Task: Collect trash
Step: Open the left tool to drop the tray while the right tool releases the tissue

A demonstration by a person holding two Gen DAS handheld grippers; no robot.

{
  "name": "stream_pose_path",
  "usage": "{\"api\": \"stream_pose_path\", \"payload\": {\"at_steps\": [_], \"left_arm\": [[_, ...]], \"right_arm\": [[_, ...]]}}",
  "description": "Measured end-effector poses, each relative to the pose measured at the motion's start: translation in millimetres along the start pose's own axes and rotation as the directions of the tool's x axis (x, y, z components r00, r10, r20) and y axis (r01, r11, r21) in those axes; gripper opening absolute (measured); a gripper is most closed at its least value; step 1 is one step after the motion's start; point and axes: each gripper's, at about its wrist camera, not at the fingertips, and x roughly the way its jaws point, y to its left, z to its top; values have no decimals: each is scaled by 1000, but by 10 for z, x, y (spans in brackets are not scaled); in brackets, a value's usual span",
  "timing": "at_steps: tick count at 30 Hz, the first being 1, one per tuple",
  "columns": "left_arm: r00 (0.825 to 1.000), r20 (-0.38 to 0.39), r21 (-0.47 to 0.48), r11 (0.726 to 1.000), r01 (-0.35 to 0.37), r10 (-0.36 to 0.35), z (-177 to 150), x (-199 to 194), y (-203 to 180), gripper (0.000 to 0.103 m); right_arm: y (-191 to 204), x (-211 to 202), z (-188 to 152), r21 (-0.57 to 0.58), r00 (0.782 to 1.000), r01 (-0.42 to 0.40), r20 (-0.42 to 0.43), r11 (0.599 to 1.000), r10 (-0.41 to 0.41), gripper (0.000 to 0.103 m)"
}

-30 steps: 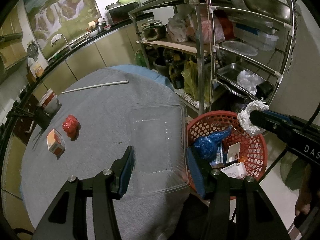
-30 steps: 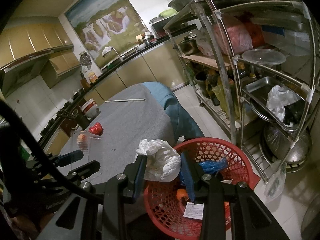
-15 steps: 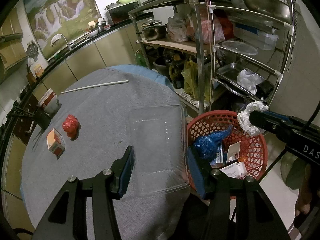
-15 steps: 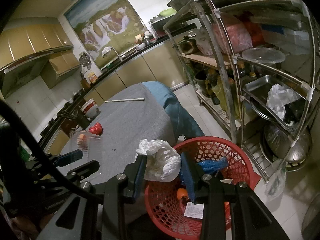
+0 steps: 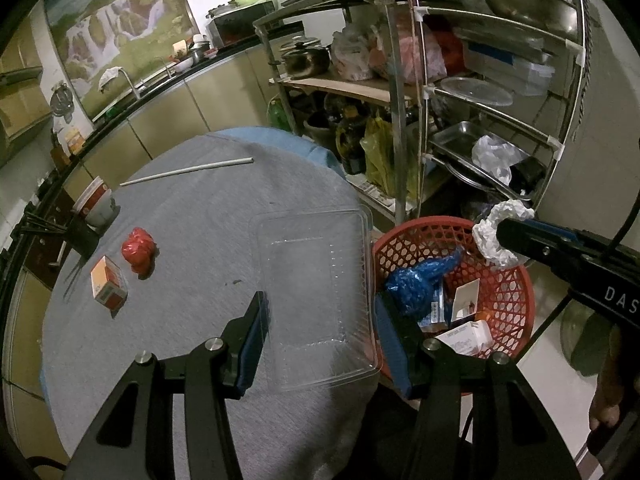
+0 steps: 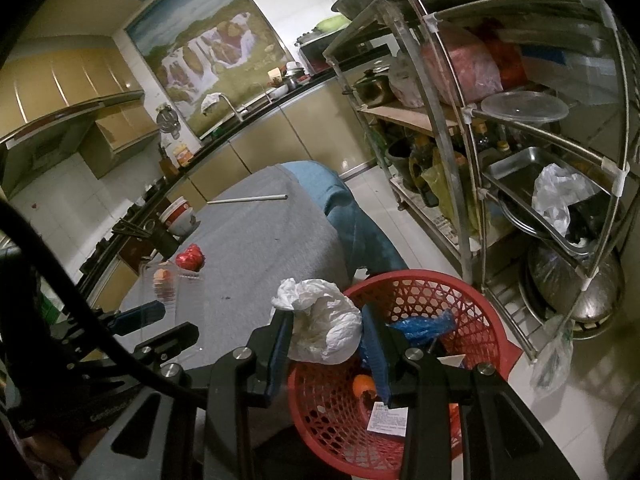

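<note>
My left gripper (image 5: 320,308) is shut on a clear plastic container (image 5: 316,264), held just above the grey-clothed table (image 5: 208,220) near its right edge. The same container (image 6: 168,280) shows at the left of the right wrist view. My right gripper (image 6: 326,320) is shut on a crumpled white wad (image 6: 324,332) and hangs over the near rim of a red basket (image 6: 440,280). From the left wrist view the wad (image 5: 496,236) sits above the basket (image 5: 516,288), which holds a blue bag (image 5: 420,280) and small cartons. A red wrapper (image 5: 138,250) and a small orange box (image 5: 108,286) lie on the table's left.
A white stick (image 5: 188,170) and a stacked paper bowl (image 5: 94,204) lie at the table's far side. A metal shelf rack (image 5: 420,120) full of pots, trays and bags stands close behind the basket. Kitchen counter and sink (image 5: 132,88) run along the back wall.
</note>
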Motion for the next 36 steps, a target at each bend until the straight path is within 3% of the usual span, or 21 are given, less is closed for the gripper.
{"api": "stream_pose_path", "payload": {"at_steps": [21,27,29,36], "left_arm": [[999,-29,16,999,28,-28,-5,99,-68,57],[993,-31,-4,994,112,-112,7,126,-64,58],[989,-36,-9,990,143,-143,4,144,-53,58],[971,-20,-29,971,239,-239,-5,120,-21,62]], "right_arm": [[-156,7,16,43,1000,29,-14,999,-28,40],[-210,13,13,67,999,27,-34,997,-25,41],[-250,-9,21,90,999,27,-32,996,-25,56],[-298,-94,55,117,1000,27,1,993,-27,57]]}}
